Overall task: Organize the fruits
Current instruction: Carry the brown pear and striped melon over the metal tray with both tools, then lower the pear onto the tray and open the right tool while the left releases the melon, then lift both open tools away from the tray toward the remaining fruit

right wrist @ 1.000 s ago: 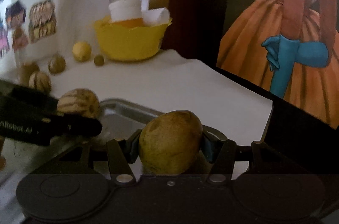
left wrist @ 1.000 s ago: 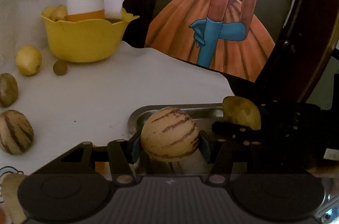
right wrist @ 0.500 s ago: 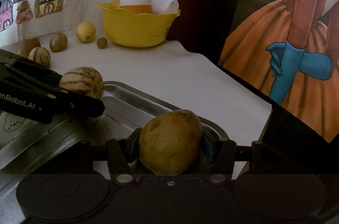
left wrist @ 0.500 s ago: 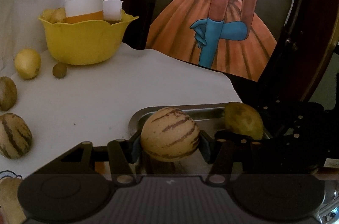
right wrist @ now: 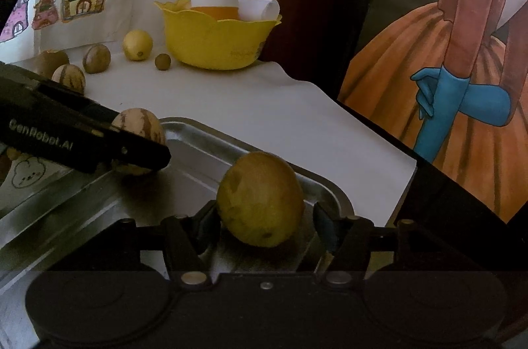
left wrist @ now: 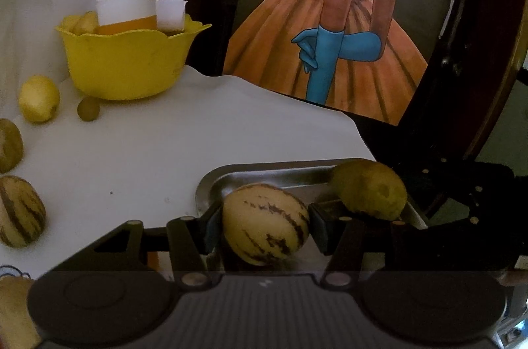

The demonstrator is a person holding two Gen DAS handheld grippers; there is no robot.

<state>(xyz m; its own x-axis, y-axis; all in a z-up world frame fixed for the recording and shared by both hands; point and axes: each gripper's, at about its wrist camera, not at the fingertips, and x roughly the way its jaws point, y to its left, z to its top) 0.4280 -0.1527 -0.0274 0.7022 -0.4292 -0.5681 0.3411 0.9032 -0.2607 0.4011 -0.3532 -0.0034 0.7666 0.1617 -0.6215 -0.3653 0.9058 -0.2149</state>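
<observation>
The yellow-green fruit (right wrist: 260,198) sits low in the near right corner of the metal tray (right wrist: 211,147), between the fingers of the right tool (right wrist: 265,222). That tool's jaws are opening: a gap shows on the right side of the fruit, so the fruit looks released, or nearly so. The striped melon (left wrist: 265,223) is over the same tray, clamped between the pads of the left tool (left wrist: 264,228); whether it rests on the tray floor I cannot tell. So two fruits have reached the tray, one not yet let go. Left on the white bench (right wrist: 264,104) are another striped melon (right wrist: 69,78), two brownish fruits (right wrist: 96,58), a lemon (right wrist: 137,45) and a small round fruit (right wrist: 163,61), all near the yellow bowl (right wrist: 214,42).
</observation>
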